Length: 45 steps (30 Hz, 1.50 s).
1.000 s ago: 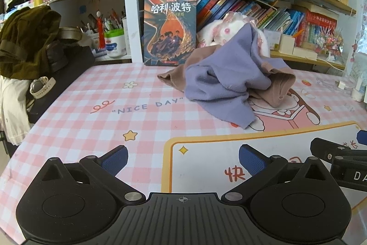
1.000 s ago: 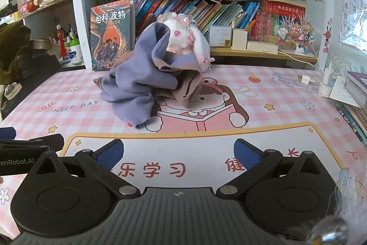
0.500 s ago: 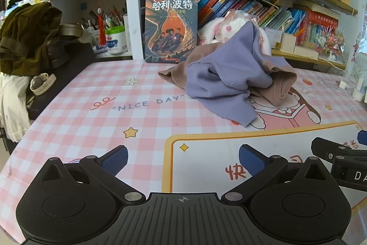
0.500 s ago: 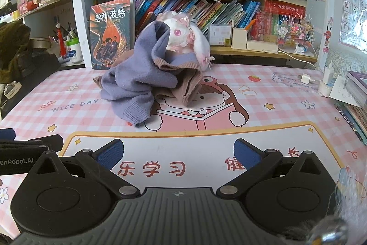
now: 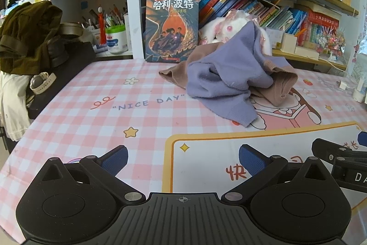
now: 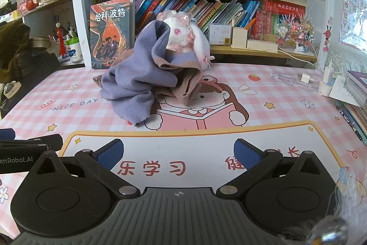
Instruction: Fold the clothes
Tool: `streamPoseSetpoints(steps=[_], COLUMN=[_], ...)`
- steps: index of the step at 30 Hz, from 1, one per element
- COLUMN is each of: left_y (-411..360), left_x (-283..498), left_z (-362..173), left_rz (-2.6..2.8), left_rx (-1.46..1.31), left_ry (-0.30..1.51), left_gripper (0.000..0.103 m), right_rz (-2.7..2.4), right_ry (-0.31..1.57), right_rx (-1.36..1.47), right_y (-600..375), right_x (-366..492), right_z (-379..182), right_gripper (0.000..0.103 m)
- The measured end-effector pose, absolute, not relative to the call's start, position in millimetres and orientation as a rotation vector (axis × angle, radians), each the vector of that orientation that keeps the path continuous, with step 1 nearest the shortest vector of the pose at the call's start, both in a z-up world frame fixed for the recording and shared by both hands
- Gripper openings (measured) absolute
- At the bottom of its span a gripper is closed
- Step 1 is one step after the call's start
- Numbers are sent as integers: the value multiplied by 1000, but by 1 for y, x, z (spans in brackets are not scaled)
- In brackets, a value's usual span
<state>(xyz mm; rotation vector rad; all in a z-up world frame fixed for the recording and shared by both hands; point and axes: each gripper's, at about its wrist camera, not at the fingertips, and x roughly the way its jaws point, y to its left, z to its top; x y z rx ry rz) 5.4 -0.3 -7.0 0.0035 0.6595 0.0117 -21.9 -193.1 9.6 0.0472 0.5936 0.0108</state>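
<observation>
Nothing's shifted: my left gripper (image 5: 183, 156) and right gripper (image 6: 179, 150) both hover wide apart, sweater (image 6: 137, 77) crumpled ahead.

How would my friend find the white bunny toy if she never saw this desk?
Look at the pink checked desk mat, then at the crumpled purple and brown sweater heaped near its back edge. The plush bunny pokes out from the top of that heap, before the bookshelf. It is the only fluffy white thing there, with a pink eye.

left claw (image 5: 183, 156) & right claw (image 6: 178, 150) wide apart, side by side.
</observation>
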Motion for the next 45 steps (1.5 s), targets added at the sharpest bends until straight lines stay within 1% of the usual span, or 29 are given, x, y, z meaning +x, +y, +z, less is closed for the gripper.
streamPoseSetpoints(steps=[45], left_y=[3], left_x=[3], left_z=[-6], left_rz=[11], left_rx=[12], left_ry=[670], left_gripper=[103], right_rz=[7], right_ry=[605], right_rx=[42], right_y=[-189], right_x=[-25], right_z=[9], right_gripper=[103])
